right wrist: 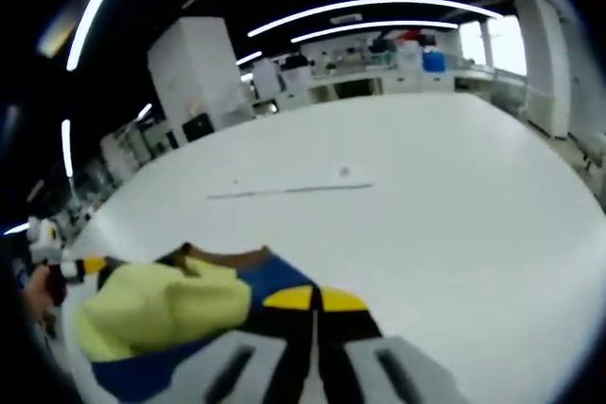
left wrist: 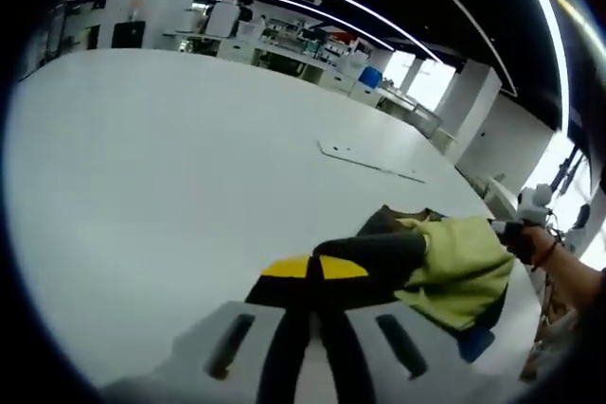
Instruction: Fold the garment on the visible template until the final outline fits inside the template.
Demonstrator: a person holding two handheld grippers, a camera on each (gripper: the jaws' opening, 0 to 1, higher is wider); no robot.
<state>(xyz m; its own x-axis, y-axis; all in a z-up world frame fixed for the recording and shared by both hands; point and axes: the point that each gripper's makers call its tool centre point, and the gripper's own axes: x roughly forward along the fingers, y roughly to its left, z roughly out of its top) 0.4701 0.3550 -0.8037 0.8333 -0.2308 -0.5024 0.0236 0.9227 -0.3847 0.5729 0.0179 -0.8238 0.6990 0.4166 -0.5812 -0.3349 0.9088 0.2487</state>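
**Both tongs closed at the garment's edges, template well ahead**

We hold the left tongs [left wrist: 315, 276] clenched, the yellow-tipped jaws pressed together with dark fabric of the garment [left wrist: 445, 267] bunched right at their tips; we judge they are gripping it, though the cloth pinched between the jaws is hard to make out. Just ahead and to the right of these tongs the garment lies in a rumpled heap: yellow-green cloth on top, a black part nearest the jaws, a blue edge underneath and a brown strip at the far side. Beyond it, a hand [left wrist: 559, 262] holds the right tongs at the opposite edge.

In the right gripper view the right tongs [right wrist: 315, 302] also have their jaws together, with the blue part of the garment [right wrist: 161, 305] touching their tips on the left. Gripping two opposite edges like this probably serves to lift and spread the heap.

The template [left wrist: 369, 160] seems to be the thin flat outline lying on the worktop [left wrist: 142, 186], well ahead of both tongs and apart from the garment, so the cloth has yet to be carried onto it.

The worktop is wide, white and matte. The room behind is a dim lab with ceiling strip lights [right wrist: 369, 4], white pillars, cluttered benches and bright windows.
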